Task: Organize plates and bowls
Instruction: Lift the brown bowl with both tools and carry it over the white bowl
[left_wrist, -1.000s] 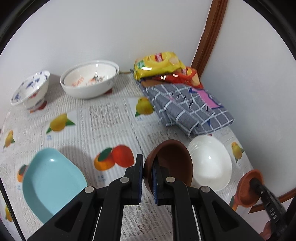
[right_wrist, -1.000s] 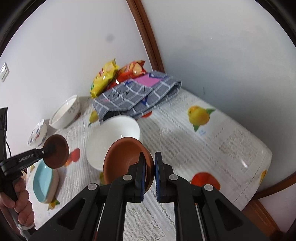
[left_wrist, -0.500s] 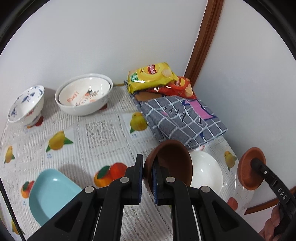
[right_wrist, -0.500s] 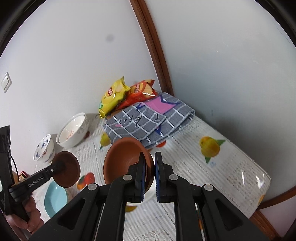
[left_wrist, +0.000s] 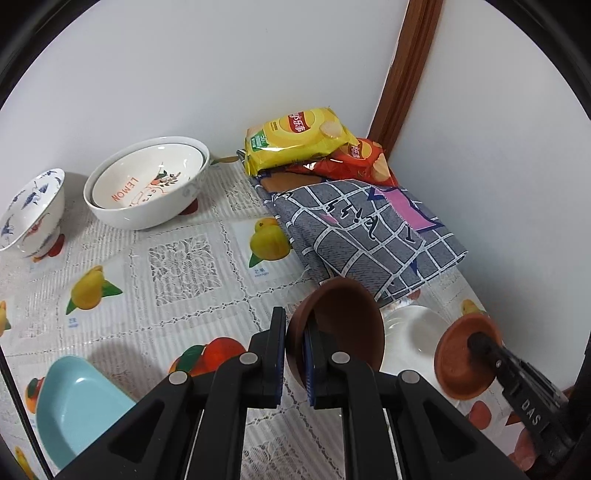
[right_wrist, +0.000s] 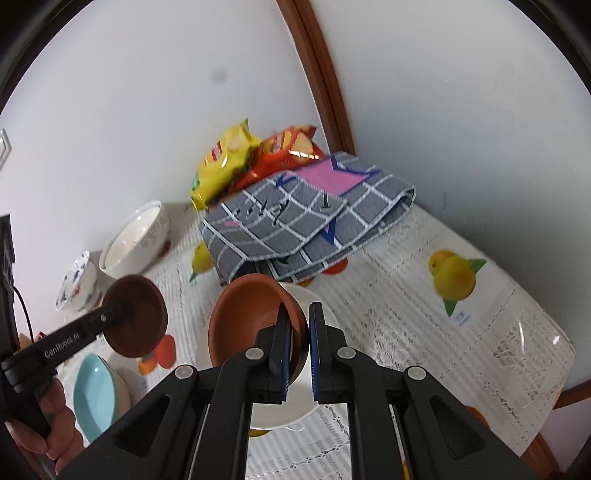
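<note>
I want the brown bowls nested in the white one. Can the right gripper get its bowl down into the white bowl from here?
Probably yes: the right gripper holds the terracotta bowl above the white bowl, which looks open and unobstructed.

My two small bowls are brown, one dark (left_wrist: 343, 325) and one more orange (right_wrist: 251, 317). Under them I see a white bowl (left_wrist: 410, 332) and a light blue dish (left_wrist: 77, 406). The tablecloth (left_wrist: 184, 258) is white lace with fruit pictures (lemons, oranges), and the folded cloth (left_wrist: 362, 229) is grey with white checks.
</note>
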